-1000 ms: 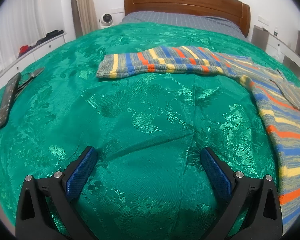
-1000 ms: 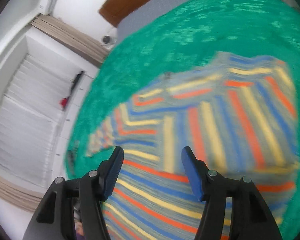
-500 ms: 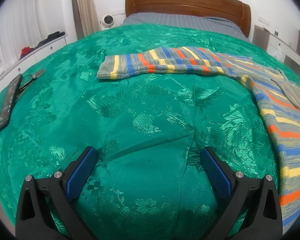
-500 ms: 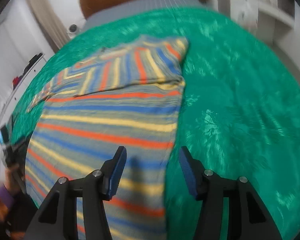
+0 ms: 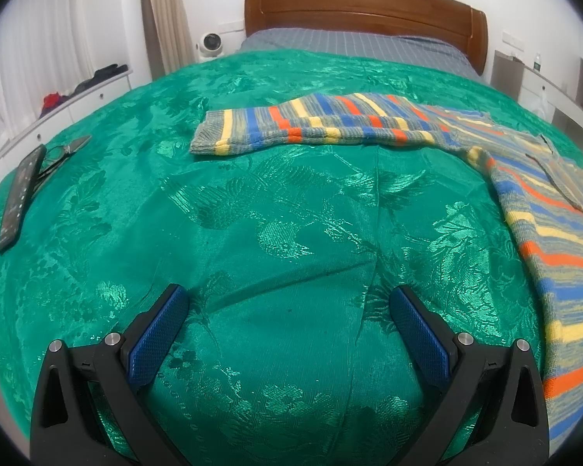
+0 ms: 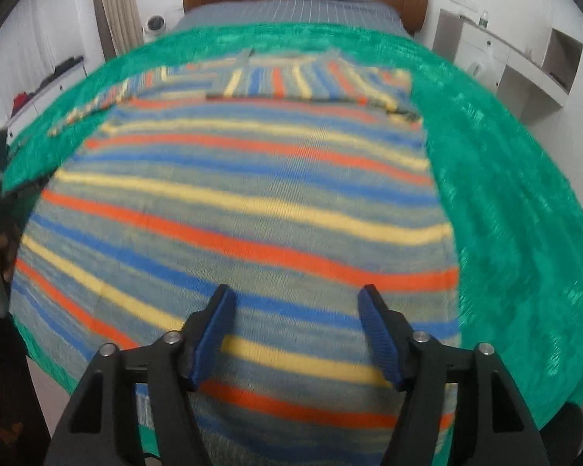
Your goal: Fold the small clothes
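Striped sweater [image 6: 248, 209]: knit in grey, blue, yellow and orange bands, lying flat on the green bedspread [image 5: 276, 209] of a bed with a wooden headboard [image 5: 365, 4]. In the right wrist view its body covers the middle of the bed, hem toward the foot edge, neckline toward the headboard. One sleeve [image 5: 315, 124] stretches out sideways toward the left edge of the bed, cuff flat on the spread; the other sleeve appears folded across the upper chest, though motion blur softens the detail there.

Left gripper [image 5: 289, 310]: blue-padded fingers [image 5: 157, 336] spread wide, nothing between them, over bare bedspread near the foot edge, well apart from the sleeve cuff and to the left of the sweater body.

Right gripper [image 6: 297, 322]: fingers spread, nothing pinched, poised above the lower part of the sweater body near the hem. Whether the tips touch the knit cannot be told.

Dark remote control [image 5: 19, 198]: flat near the left edge of the bed.

Scissors [image 5: 68, 149]: just beside the remote, touching or nearly so, toward the headboard end.

Grey sheet [image 5: 353, 44]: uncovered at the head of the bed.

Small white round device [image 5: 212, 42]: beside the headboard, left.
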Demonstrator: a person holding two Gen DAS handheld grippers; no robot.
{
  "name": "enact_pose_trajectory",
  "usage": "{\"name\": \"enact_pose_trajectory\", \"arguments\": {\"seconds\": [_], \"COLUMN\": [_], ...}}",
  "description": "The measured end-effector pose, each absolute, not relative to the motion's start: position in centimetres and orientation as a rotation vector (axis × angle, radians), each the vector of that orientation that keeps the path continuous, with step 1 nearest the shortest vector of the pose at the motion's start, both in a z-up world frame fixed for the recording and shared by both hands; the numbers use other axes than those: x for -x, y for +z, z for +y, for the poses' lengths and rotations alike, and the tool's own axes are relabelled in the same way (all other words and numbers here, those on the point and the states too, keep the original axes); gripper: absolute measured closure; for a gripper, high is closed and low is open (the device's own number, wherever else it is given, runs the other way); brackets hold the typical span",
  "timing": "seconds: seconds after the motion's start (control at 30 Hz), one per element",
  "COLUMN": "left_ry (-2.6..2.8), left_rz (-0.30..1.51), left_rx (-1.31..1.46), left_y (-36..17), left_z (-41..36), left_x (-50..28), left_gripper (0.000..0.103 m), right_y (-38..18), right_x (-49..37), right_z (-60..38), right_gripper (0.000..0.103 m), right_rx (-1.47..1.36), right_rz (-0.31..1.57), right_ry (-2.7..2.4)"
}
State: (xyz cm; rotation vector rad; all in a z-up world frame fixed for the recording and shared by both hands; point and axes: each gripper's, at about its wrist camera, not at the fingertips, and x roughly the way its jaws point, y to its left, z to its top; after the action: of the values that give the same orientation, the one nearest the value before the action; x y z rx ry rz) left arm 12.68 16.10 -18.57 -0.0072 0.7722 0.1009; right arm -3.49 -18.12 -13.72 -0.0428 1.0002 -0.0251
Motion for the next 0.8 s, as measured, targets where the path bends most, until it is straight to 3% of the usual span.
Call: {"name": "enact_pose_trajectory", "arguments": {"seconds": [0.47, 0.8], "left_ry": [0.101, 0.101], "left_rz": [0.772, 0.772], "left_rx": [0.006, 0.006], "left_y": [-18.59, -18.60], "left_z": [16.05, 16.05], "left_x": [-12.64, -12.64], "left_gripper": [0.000, 0.000], "right_y": [-14.60, -14.82], "right_x": [3.88, 3.80], "right_z": [-17.51, -17.38], "right_gripper": [0.023, 0.020], "right_rx": [0.102, 0.113], "right_rz": [1.003, 1.004], "right_ry": [-0.045, -0.052]}}
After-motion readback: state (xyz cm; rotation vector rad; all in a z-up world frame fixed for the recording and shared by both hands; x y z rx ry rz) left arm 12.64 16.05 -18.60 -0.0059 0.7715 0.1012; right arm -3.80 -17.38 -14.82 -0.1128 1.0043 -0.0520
